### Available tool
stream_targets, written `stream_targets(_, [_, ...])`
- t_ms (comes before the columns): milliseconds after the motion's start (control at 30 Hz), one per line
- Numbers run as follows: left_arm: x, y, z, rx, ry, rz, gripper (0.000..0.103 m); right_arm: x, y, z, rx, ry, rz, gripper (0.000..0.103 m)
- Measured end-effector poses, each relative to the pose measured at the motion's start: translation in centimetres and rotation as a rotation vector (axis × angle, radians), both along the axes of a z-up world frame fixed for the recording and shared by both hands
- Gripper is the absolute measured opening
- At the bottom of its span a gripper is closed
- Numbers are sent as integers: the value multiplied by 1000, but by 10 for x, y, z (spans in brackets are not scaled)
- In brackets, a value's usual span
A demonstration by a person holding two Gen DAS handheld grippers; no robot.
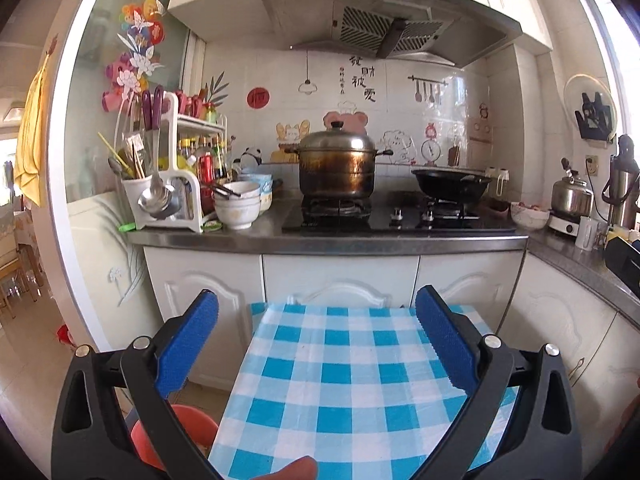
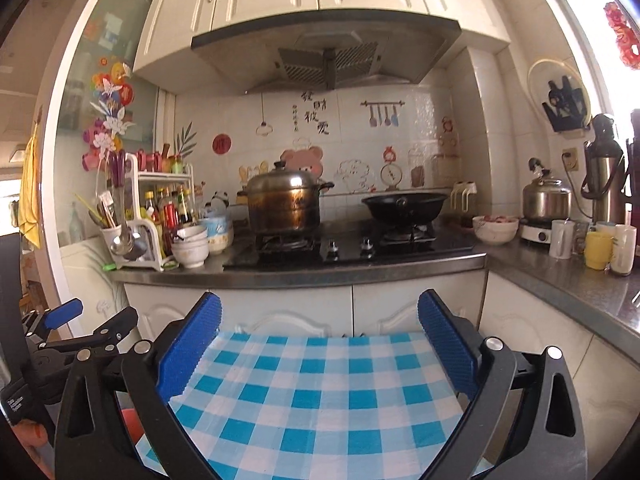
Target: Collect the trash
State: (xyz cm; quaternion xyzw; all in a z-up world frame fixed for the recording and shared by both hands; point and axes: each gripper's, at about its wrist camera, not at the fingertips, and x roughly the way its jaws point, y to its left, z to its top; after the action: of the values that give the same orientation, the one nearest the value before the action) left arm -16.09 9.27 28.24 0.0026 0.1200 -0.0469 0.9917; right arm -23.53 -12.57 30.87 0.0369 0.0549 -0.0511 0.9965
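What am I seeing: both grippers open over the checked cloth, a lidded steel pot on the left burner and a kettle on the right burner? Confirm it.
Not quite. The right burner holds a black wok, not a kettle; the kettle stands on the side counter, as the right wrist view shows. The rest holds: left gripper and right gripper open over the checked cloth, lidded steel pot on the left burner.

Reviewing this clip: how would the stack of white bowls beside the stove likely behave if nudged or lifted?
The stack of white bowls looks ceramic, so probably heavy for its size and breakable. The bowls sit unevenly, with utensils lying across one, so a push would likely shift or tip the upper bowls. Glazed sides may be slippery, and the seasoning rack beside it leaves little room.
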Motion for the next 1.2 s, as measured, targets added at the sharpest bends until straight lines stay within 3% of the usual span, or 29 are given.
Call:
stream_targets(167, [-25,-14,23,-26,-83,-29,99,-39,-14,17,-1,-86,-72,98])
stream_targets(333, [-38,-32,26,-43,-86,-77,99,-64,-34,17,3,-101,-169,98])
stream_targets(733, [-45,-76,-20,-10,51,-184,99,-94,-84,-18,63,-9,-355,98])
stream_targets(1200, [-51,-86,-43,38,129,-198,99,-98,-70,-27,21,29,-334,98])
